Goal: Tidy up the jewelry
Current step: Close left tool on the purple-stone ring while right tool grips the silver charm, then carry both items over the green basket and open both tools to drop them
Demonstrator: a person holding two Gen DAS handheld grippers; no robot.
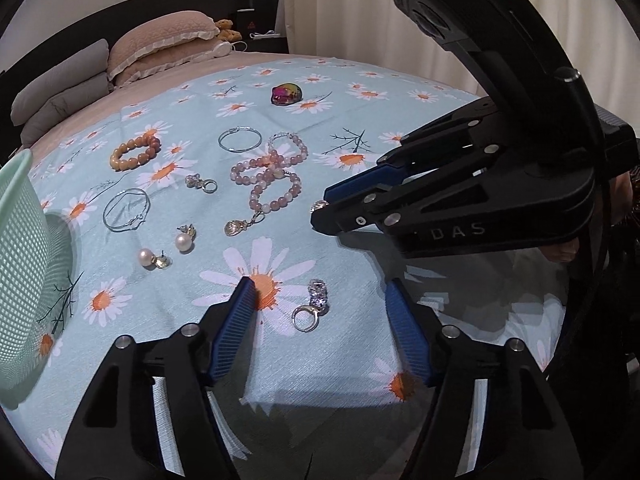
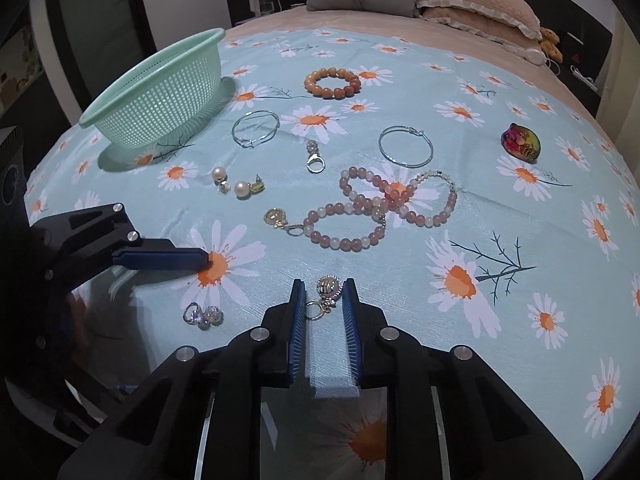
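Observation:
Jewelry lies spread on a daisy-print cloth point(image 2: 520, 320). My right gripper point(image 2: 323, 288) is shut on a gold charm earring point(image 2: 329, 286), held between its blue pads; in the left wrist view the right gripper point(image 1: 320, 210) shows the charm at its tip. My left gripper point(image 1: 320, 292) is open, low over the cloth, around a crystal ring earring point(image 1: 314, 306); that earring also shows in the right wrist view point(image 2: 203, 315). A mint green basket point(image 2: 160, 88) stands at the far left.
On the cloth lie an orange bead bracelet point(image 2: 333, 83), pink bead bracelets point(image 2: 376, 208), two silver hoops point(image 2: 256, 128), two pearl earrings point(image 2: 236, 186), a small clasp charm point(image 2: 314, 156) and an iridescent clip point(image 2: 522, 142). Pillows point(image 2: 476, 4) lie at the bed's head.

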